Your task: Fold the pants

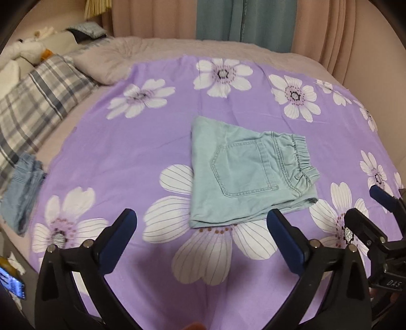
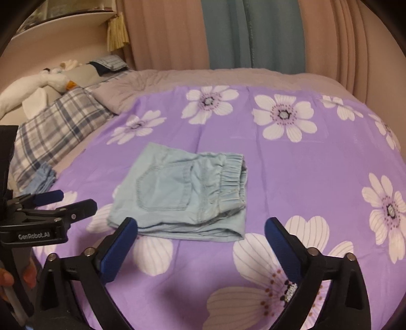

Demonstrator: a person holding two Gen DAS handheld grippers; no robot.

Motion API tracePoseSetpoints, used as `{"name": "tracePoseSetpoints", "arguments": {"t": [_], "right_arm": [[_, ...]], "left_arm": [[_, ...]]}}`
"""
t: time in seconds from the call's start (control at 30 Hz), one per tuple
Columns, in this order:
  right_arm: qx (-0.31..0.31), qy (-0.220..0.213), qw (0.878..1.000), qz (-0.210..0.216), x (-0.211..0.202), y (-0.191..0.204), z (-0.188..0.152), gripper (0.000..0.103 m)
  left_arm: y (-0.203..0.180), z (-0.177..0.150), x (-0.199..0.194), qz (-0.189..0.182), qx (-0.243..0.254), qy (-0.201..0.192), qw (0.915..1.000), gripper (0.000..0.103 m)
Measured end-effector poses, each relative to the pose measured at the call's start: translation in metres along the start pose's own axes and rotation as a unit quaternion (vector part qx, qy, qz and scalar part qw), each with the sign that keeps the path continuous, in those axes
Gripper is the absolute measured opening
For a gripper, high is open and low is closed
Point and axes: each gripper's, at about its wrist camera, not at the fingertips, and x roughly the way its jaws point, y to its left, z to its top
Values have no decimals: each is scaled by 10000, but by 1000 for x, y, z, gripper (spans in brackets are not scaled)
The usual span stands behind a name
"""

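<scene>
A pair of pale green pants [image 1: 241,172] [image 2: 177,193] lies folded into a compact rectangle on the purple flowered sheet [image 1: 121,152] [image 2: 317,177]. Its back pocket faces up and its elastic waistband is to the right. My left gripper [image 1: 200,214] hovers above the pants' near edge, open wide, with nothing between its blue pads. My right gripper [image 2: 201,222] hangs beside it on the right, also open and empty, just short of the pants' near edge. Each gripper shows in the other's view: the right gripper [image 1: 365,203], the left gripper [image 2: 76,199]. Neither touches the cloth.
A plaid pillow [image 1: 38,106] [image 2: 50,137] and a folded blue denim garment [image 1: 25,187] [image 2: 44,177] lie at the left of the bed. Soft toys [image 2: 55,76] sit behind the pillow. Curtains [image 1: 228,17] hang behind the bed. A lit phone [image 1: 10,284] is at the lower left.
</scene>
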Motion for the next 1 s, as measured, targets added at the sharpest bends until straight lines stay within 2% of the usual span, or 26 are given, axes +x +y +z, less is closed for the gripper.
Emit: {"name": "tracePoseSetpoints", "arguments": {"t": [0.2, 0.37, 1.0], "right_arm": [[-162, -185, 9996, 145, -31, 14, 3, 102], [-235, -275, 9992, 161, -45, 21, 2, 102], [-183, -211, 9995, 175, -49, 25, -6, 102]], "left_arm": [[1, -7, -30, -71, 0, -67, 10000, 102], [1, -13, -37, -96, -33, -26, 9999, 102], [-4, -17, -43, -66, -2, -31, 10000, 102]]}}
